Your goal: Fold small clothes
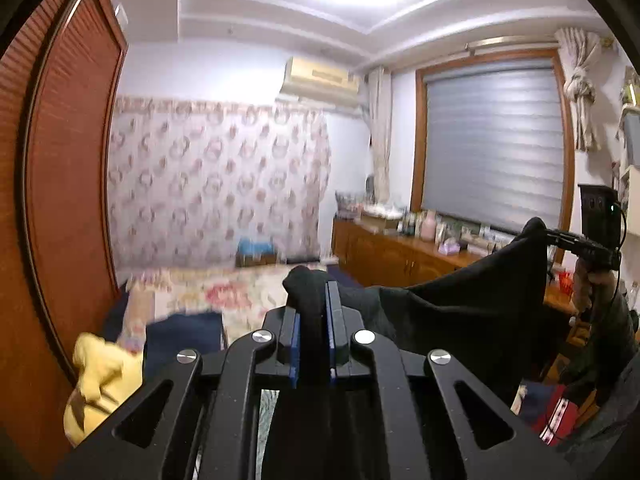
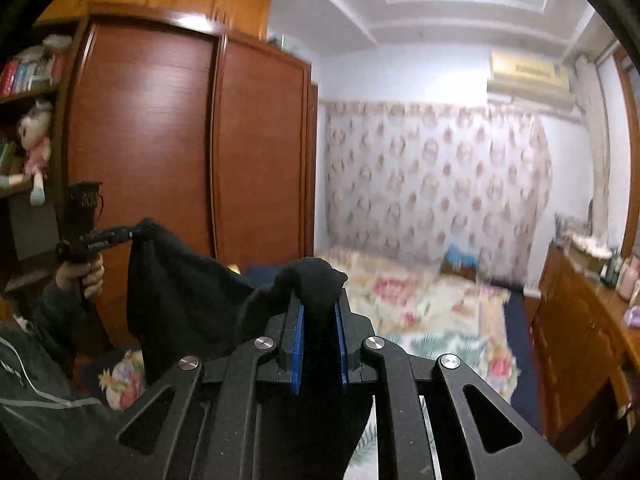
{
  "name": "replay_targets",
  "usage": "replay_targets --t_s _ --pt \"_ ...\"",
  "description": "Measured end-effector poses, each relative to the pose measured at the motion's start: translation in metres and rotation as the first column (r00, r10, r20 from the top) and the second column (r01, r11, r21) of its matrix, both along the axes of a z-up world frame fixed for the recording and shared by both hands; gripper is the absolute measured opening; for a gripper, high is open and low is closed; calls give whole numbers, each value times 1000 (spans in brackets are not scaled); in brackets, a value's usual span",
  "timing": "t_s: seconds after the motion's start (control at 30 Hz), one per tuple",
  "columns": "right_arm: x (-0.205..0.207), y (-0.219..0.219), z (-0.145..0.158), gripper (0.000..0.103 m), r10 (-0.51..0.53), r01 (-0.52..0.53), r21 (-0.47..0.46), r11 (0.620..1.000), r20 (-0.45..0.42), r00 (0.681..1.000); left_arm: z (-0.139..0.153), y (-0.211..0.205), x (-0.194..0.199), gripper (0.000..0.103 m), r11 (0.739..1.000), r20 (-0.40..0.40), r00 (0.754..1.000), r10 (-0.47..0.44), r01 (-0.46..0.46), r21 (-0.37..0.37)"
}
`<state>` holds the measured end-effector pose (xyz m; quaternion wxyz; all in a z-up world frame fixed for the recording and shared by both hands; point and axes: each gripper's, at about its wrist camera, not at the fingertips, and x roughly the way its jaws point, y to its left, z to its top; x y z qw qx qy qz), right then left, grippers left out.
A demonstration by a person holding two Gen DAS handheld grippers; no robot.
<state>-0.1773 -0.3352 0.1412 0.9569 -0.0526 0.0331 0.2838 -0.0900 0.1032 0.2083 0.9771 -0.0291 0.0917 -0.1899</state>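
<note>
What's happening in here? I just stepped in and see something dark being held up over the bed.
A person is holding a black fabric garment in the air with two handheld grippers. The left gripper is shut on one bunched corner and the right gripper is shut on another, so the cloth hangs stretched between them above the floral bedspread. It is not folded yet. A crumpled yellow garment lies at the bed's edge.
</note>
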Motion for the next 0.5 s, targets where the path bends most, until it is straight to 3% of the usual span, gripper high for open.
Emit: replay_targets --t_s 0.27,0.5 --pt "-35 -24 56 13 -106 105 13 994 103 989 52 7 1 11 1000 115 993 21 -22 11" --pt "-1 -13 42 13 -211 210 -70 975 3 978 34 -10 48 11 998 59 998 14 -17 57"
